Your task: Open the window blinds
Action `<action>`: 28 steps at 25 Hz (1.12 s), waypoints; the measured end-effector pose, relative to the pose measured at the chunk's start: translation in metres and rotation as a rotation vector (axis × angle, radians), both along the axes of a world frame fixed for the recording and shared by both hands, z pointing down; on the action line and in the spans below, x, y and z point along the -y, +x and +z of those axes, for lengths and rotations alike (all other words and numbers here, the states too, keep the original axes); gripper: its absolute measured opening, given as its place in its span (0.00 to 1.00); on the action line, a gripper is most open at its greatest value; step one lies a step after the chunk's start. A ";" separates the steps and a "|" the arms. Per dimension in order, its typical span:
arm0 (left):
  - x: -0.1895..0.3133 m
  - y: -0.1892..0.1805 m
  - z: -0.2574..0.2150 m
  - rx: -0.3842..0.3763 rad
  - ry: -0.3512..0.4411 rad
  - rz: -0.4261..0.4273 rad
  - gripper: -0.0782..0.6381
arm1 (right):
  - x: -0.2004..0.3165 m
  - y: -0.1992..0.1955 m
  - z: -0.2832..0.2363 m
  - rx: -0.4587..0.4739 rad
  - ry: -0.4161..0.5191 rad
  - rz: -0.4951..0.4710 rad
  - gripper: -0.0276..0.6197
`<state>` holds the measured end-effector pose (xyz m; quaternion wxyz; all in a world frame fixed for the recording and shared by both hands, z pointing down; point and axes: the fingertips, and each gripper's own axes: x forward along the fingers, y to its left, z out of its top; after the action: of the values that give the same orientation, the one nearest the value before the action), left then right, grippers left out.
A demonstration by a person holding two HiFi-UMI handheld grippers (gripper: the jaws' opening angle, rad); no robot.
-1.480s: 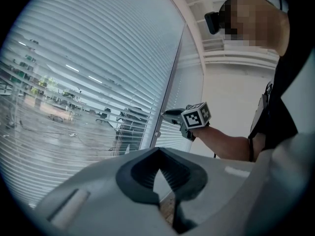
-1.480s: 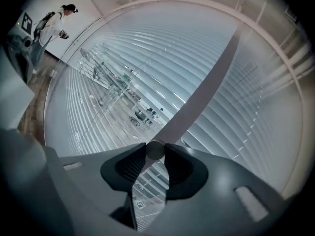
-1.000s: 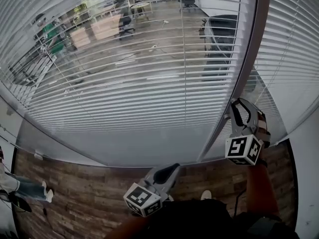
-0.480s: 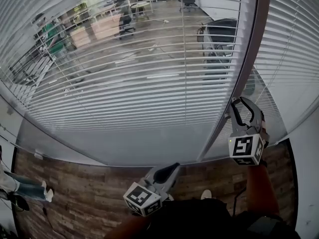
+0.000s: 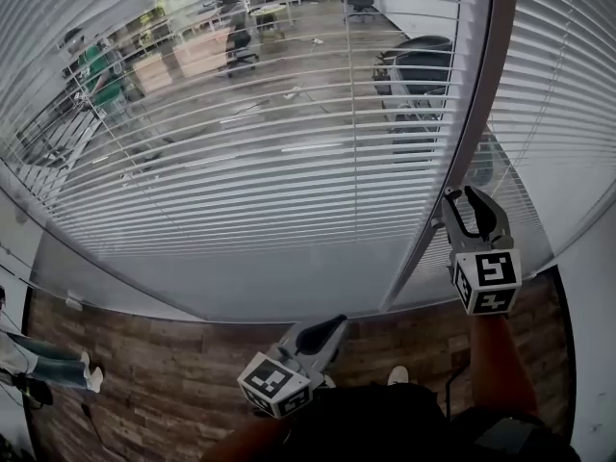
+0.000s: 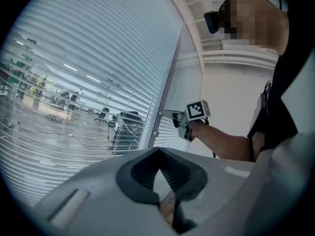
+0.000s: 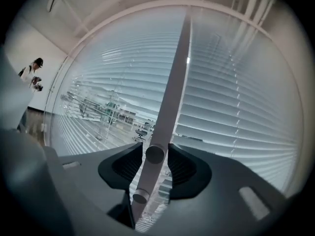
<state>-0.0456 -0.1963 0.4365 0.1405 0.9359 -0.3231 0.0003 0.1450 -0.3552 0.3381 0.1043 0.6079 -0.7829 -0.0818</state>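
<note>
White slatted blinds [image 5: 241, 162] hang behind glass left of a slanted frame post [image 5: 472, 114], and a second set [image 5: 563, 94] hangs to its right. The left slats are tilted enough for an office to show through. My right gripper [image 5: 460, 198] is at the post, shut on a small round knob [image 7: 154, 154] that sits between its jaws. A second knob [image 7: 140, 196] sits lower on the post. From the left gripper view the right gripper [image 6: 166, 113] touches the post. My left gripper [image 5: 332, 323] hangs low near my body, shut and holding nothing.
A wood floor [image 5: 144, 383] runs along the base of the window. A white wall [image 5: 592, 287] closes in on the right. Another person [image 7: 32, 75] stands off to the left, with their feet [image 5: 58, 369] at the edge of the head view.
My right gripper has rolled about its own axis at the post, so its marker cube has turned. More of the room shows through the left slats. The left gripper has stayed still.
</note>
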 end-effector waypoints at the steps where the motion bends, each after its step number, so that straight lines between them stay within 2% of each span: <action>1: 0.000 0.000 -0.001 0.001 0.001 0.000 0.11 | 0.001 0.001 0.002 0.032 -0.014 0.002 0.33; 7: 0.001 -0.003 0.000 -0.004 -0.003 -0.010 0.11 | 0.007 0.001 0.013 0.238 -0.104 -0.034 0.33; 13: 0.001 -0.006 0.001 -0.003 0.000 -0.016 0.11 | 0.008 0.003 0.011 0.299 -0.111 -0.037 0.28; 18: 0.001 -0.005 0.001 -0.014 -0.007 -0.013 0.11 | 0.009 0.002 0.012 0.259 -0.112 -0.036 0.28; 28: -0.002 -0.007 0.011 -0.012 -0.005 -0.013 0.11 | 0.005 -0.001 0.022 0.055 -0.081 -0.016 0.27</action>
<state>-0.0524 -0.1938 0.4476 0.1445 0.9334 -0.3285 -0.0054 0.1437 -0.3599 0.3606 0.1069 0.5990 -0.7929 -0.0341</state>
